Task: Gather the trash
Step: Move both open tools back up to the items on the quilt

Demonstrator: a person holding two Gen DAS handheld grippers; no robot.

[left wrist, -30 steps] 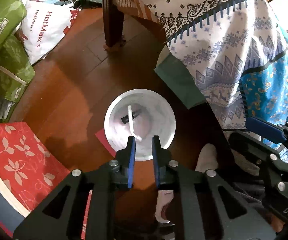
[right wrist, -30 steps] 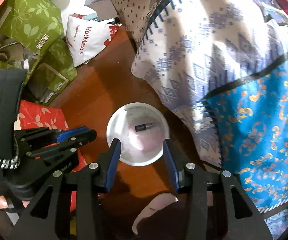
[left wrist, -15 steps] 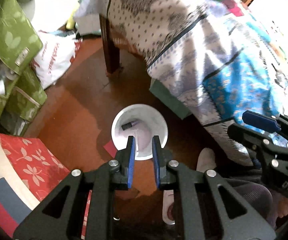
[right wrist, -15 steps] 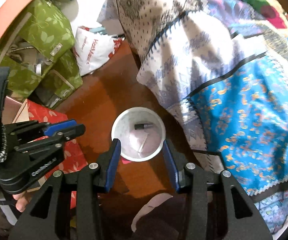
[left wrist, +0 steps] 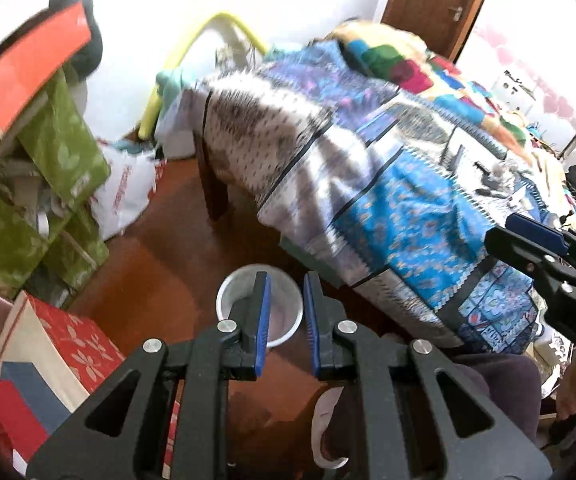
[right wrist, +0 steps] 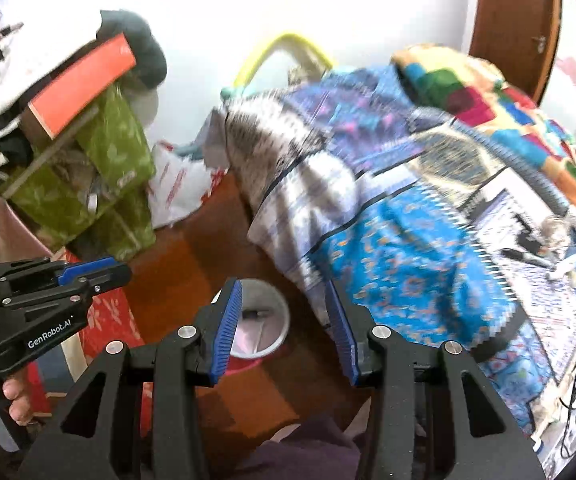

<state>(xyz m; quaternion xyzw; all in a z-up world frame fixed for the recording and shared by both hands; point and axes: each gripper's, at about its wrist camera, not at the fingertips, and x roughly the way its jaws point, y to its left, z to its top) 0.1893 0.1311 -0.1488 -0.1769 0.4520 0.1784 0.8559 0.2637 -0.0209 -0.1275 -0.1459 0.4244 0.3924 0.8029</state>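
A white round bin stands on the wooden floor beside the bed; it also shows in the right wrist view with a small dark piece and a white strip inside. My left gripper is held high above the bin, jaws a narrow gap apart and empty. My right gripper is wide open and empty, also well above the bin. Small dark and white items lie on the bed cover at the right.
A bed with a blue and white patterned cover fills the right side. Green bags, a white plastic bag and a red patterned box crowd the left. A wooden bed leg stands behind the bin.
Both grippers have risen and tilted up away from the bin, so the bed top, wall and door have come into view. Both stay empty.
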